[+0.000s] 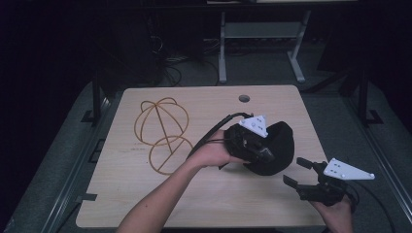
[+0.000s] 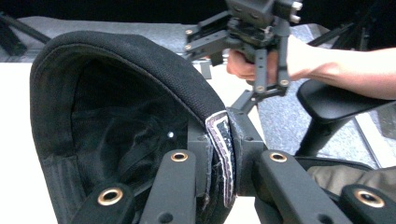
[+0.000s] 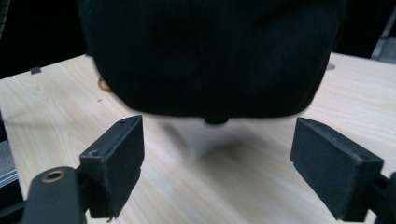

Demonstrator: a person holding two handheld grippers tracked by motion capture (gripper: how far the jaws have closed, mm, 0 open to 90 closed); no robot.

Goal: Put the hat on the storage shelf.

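1. Two black jaws of the left gripper [image 2: 219, 158] sit right up close in the left gripper view, and they pinch the rim of the black cap [image 2: 116, 107] tight between them.
2. You can look inside the cap there. It is dark, with a worn strip at the spot where the jaws bite.
3. From the high view, the left gripper [image 1: 265, 155] holds the black cap [image 1: 282, 145] over the right half of the wooden table [image 1: 204, 204]. The cap looks lifted off the wood, because the right gripper view shows a shadow on the table under it.
4. The right gripper [image 1: 297, 172] is near the front right corner of the table, close to the cap but not touching it.
5. Its jaws stand wide apart with nothing between them. In the right gripper view [image 3: 217, 163] the cap [image 3: 210, 56] hangs just past the two pads.
6. A yellow wire frame [image 1: 163, 133], shaped like a ball on a ring, sits on the left part of the table, well apart from the cap.
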